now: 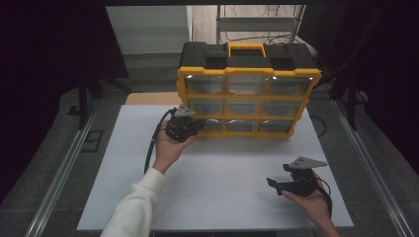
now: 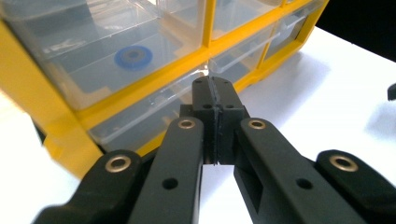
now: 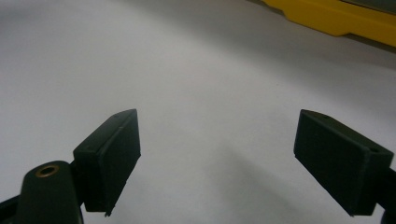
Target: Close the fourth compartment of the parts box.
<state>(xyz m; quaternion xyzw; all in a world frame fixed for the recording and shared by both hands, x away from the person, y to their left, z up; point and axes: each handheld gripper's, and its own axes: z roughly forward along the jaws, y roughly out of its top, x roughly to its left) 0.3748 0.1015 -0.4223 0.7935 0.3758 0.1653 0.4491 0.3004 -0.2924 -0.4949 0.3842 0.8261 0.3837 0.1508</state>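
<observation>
The left gripper (image 1: 184, 127) had its jaws pressed fully together, holding nothing, its tip at the bottom-left drawer (image 2: 144, 119) of the yellow organizer (image 1: 247, 94). From that tip the drawer front lay at about 12 o'clock, its long axis running across the cabinet face. The left hand (image 1: 168, 148) was far nearer than the right gripper (image 1: 296, 180), which rested at 5 o'clock on the white board (image 1: 222, 177), jaws spread wide and empty. The left gripper view showed a blue ring (image 2: 133, 58) in the drawer above; contact with the drawer front was possible but unclear.
</observation>
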